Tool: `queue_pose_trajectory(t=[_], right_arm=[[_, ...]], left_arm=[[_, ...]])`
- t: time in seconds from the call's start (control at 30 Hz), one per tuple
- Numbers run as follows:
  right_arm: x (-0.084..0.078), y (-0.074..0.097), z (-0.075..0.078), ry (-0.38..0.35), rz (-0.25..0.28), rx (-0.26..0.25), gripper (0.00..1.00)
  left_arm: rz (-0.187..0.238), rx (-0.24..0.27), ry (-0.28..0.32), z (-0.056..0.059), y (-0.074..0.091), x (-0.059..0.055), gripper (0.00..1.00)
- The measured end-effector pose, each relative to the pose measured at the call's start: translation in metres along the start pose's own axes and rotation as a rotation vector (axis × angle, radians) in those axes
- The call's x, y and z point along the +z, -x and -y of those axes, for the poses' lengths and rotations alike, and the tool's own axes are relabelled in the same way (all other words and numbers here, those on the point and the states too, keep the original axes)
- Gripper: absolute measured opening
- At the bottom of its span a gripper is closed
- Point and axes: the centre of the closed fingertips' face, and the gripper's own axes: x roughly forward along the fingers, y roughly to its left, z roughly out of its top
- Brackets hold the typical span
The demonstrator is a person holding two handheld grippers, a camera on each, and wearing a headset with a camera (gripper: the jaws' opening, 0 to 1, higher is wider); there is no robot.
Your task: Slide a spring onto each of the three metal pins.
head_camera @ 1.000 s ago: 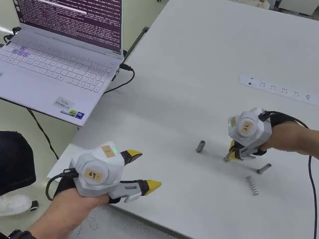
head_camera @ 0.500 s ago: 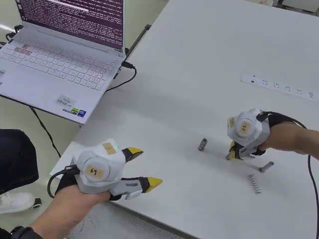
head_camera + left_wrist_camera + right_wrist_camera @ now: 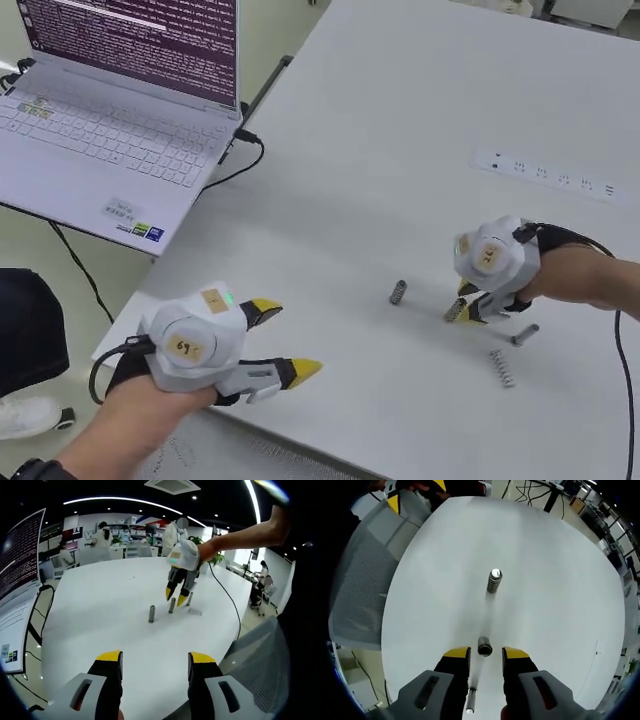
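Observation:
One pin wearing a spring stands upright on the white table. A second sprung pin stands between the yellow tips of my right gripper, whose jaws sit slightly apart with a gap on both sides of it. To the right lies a bare pin, and a loose spring rests nearer the front. My left gripper hovers open with nothing in it over the table's near-left edge.
An open laptop sits at the far left, with a black cable running from it along the table edge. A white power strip lies at the far right. A grey mesh chair stands beside the table.
The head camera has shifted a little. My right gripper stays at the second sprung pin, its tips now a bit apart. The left gripper has hardly moved.

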Motion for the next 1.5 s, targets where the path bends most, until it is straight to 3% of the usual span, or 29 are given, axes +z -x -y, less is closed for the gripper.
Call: queue_pose_trajectory(t=[0.27, 0.6, 0.97, 1.13, 1.5], right_arm=[[0.005, 0.022, 0.004, -0.039, 0.060, -0.057, 0.29], [0.002, 0.034, 0.001, -0.087, 0.087, -0.107, 0.32], [0.000, 0.043, -0.007, -0.221, 0.202, -0.168, 0.34], [-0.002, 0.051, -0.009, -0.312, 0.278, -0.212, 0.36], [-0.013, 0.061, -0.022, -0.439, 0.377, -0.252, 0.37]], left_arm=[[0.005, -0.011, -0.012, 0.005, -0.003, 0.004, 0.47], [0.008, -0.010, -0.029, 0.007, 0.000, 0.007, 0.47], [0.017, -0.011, -0.038, 0.010, 0.001, 0.013, 0.48], [0.023, -0.010, -0.035, 0.012, 0.002, 0.015, 0.49], [0.027, -0.007, -0.030, 0.013, 0.003, 0.017, 0.50]])
